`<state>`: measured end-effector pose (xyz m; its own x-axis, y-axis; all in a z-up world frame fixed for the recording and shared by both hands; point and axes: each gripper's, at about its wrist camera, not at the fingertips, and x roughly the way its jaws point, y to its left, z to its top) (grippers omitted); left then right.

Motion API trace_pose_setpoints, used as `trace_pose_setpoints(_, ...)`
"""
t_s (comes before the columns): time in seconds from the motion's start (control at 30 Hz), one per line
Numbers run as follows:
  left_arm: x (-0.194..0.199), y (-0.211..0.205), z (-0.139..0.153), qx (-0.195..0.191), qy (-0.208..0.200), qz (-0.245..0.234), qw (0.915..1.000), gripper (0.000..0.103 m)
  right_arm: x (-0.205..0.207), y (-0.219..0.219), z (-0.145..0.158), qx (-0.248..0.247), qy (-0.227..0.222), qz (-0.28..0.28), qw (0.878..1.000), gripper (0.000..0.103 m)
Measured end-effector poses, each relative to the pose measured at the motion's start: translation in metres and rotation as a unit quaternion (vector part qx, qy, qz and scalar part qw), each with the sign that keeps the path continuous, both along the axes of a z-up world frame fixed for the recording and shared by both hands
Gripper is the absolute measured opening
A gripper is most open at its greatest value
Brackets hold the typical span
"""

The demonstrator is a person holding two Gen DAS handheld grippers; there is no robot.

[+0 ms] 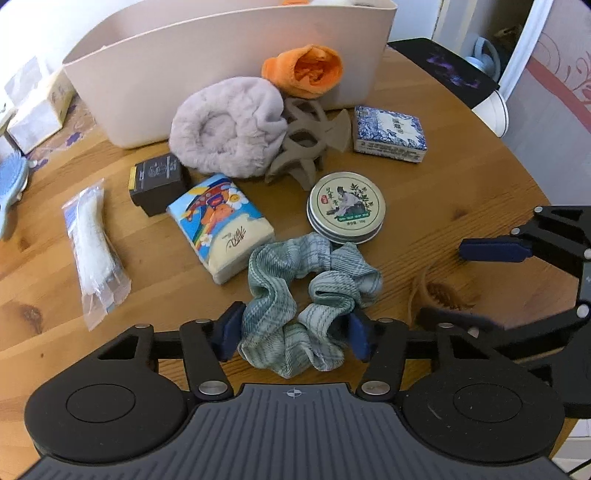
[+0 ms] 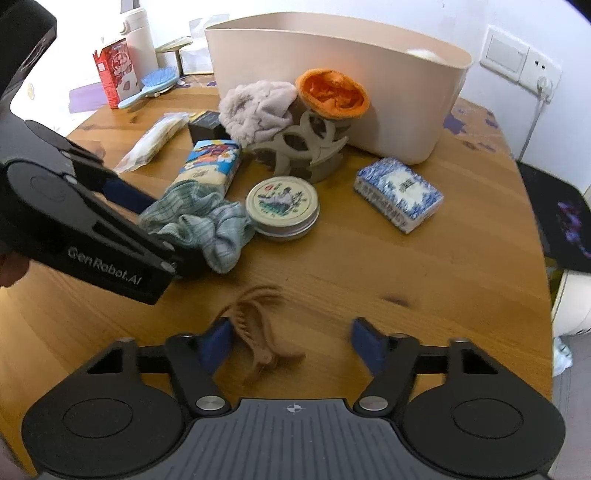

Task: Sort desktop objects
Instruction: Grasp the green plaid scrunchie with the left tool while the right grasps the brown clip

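While left gripper [image 1: 293,334] grasps one scrunchie [image 1: 308,291], right gripper [image 2: 291,345] released over one claw clip [image 2: 255,338]

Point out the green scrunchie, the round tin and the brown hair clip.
Scrunchie [image 1: 295,291]: left wrist view, on its gathered fabric between the fingers.
Tin [image 1: 346,207]: left wrist view, centre of the printed lid.
Hair clip [image 2: 255,332]: right wrist view, on its toothed body.

wall socket [image 2: 541,72] | white flask [image 2: 138,31] | dark chair cushion [image 1: 448,70]
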<state>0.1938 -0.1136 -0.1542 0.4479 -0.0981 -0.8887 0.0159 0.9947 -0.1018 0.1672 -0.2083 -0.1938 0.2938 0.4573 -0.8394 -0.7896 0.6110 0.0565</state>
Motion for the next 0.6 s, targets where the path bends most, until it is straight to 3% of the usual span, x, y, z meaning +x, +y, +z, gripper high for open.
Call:
trace_pose_setpoints(0.13,-0.001,-0.002,0.001,0.001,-0.007,-0.010,0.9999,0.039,0.005,-0.001,0.002,0.003,-0.001,-0.004,1.000,0.034)
trace_pose_setpoints(0.23,-0.003,-0.003,0.002,0.005,-0.009,-0.030,0.9995,0.027,0.005,-0.001,0.002,0.003,-0.001,-0.004,1.000,0.034)
trace_pose_setpoints(0.33,-0.006,-0.003,0.003,0.008,-0.012,-0.039,0.9991,0.022,0.004,0.000,0.002,0.003,0.000,-0.014,1.000,0.034)
trace_pose_setpoints(0.6,-0.014,0.000,0.010,0.007,-0.020,-0.045,0.9988,0.018,-0.002,-0.005,0.007,0.012,0.002,-0.031,0.999,0.034)
